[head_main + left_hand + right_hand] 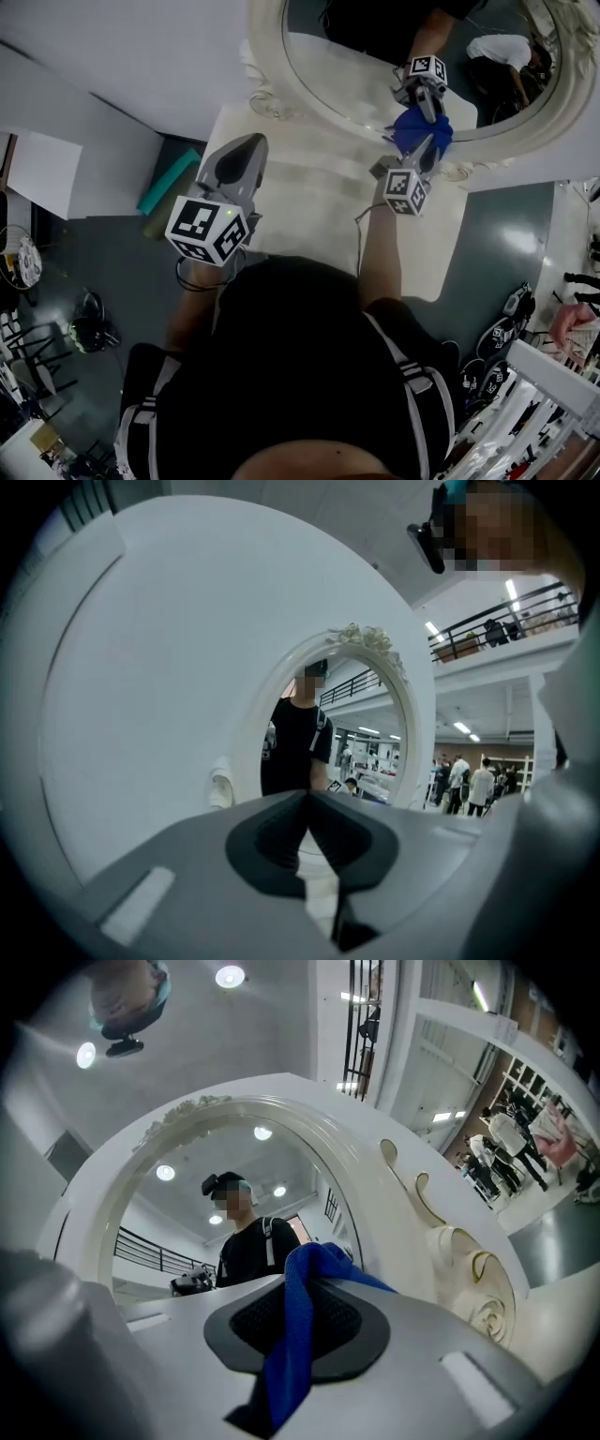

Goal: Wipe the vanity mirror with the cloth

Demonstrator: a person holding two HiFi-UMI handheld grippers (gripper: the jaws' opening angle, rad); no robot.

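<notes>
An oval vanity mirror (375,66) in a carved cream frame (272,89) stands at the back of a white tabletop (309,202). A blue cloth (419,131) is pinched in my right gripper (427,141), which is shut on it and holds it up against the lower right of the glass; its reflection shows just above. In the right gripper view the blue cloth (295,1335) hangs down between the jaws, with the mirror (216,1194) right ahead. My left gripper (246,150) hovers over the tabletop's left side, shut and empty, pointing at the mirror (337,733).
A teal roll (169,180) lies on the dark floor left of the table. Shoes (502,328) and white racks (525,412) crowd the floor at the right. A white wall (122,47) rises behind the mirror. People stand in the background (469,785).
</notes>
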